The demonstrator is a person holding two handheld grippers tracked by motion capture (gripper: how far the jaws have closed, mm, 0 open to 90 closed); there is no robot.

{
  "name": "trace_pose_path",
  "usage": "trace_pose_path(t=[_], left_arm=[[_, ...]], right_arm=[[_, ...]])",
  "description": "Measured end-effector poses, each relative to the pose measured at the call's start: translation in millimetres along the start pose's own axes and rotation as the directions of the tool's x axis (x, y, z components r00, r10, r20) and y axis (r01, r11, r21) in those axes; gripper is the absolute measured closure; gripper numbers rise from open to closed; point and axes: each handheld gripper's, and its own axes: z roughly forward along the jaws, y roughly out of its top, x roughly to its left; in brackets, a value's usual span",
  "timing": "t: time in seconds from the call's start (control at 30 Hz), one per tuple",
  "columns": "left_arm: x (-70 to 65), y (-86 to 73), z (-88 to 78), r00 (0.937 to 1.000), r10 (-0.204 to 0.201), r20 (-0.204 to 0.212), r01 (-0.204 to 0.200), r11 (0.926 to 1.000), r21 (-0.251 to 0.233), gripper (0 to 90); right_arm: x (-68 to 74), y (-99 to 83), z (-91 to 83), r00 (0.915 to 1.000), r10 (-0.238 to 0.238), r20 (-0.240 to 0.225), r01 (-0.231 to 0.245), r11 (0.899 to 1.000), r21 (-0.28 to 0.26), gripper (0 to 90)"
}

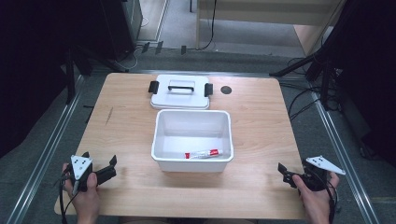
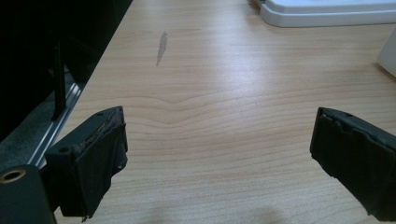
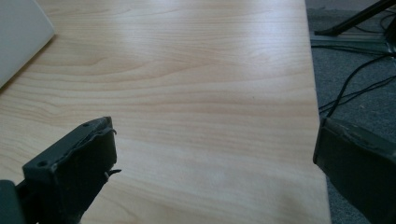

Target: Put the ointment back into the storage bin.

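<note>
A wooden tabletop [image 1: 261,140] is seen from the high view, with a white box [image 1: 192,161] standing open at its middle. Just behind the box, a white lid [image 1: 180,98] with a black handle and 2 black clips lies flat on the tabletop, apart from the box. Inside the box, a small white tube [image 1: 203,153] with red ends is seen lying on the floor against the near wall. The left gripper [image 1: 100,169] is held low at the near left corner and the right gripper [image 1: 290,176] at the near right edge, both well apart from the box. In both gripper views the jaws are spread wide with nothing but bare wood between them. The packing step is judged done, since the tube is already in the box, and closing is judged to be the step in hand. For the next move, the lid would have to be reached past the box, gripped by its handle or ends, lifted, and lowered squarely onto the rim.
</note>
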Motion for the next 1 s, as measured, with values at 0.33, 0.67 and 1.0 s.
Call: trace_pose_path(t=[0.33,0.67,1.0], left_arm=[[-0.2,-0.4,-0.4,1.0,-0.003,-0.01,0.003,1.0,-0.008,4.3],[-0.7,-0.4,-0.5,0.9999,0.003,-0.012,-0.004,1.0,-0.008,4.3],[-0.7,0.0,-0.2,0.9999,0.005,-0.014,-0.005,1.0,0.0,4.3]], right_arm=[[-6.5,-25.4,-15.6,0.9994,0.006,0.033,-0.005,1.0,-0.012,0.0],[-12.4,-34.6,-26.7,0.999,0.01,0.043,-0.008,0.999,-0.049,0.0],[-7.8,-34.7,-25.7,0.9981,-0.032,0.054,0.034,0.999,-0.041,1.5]])
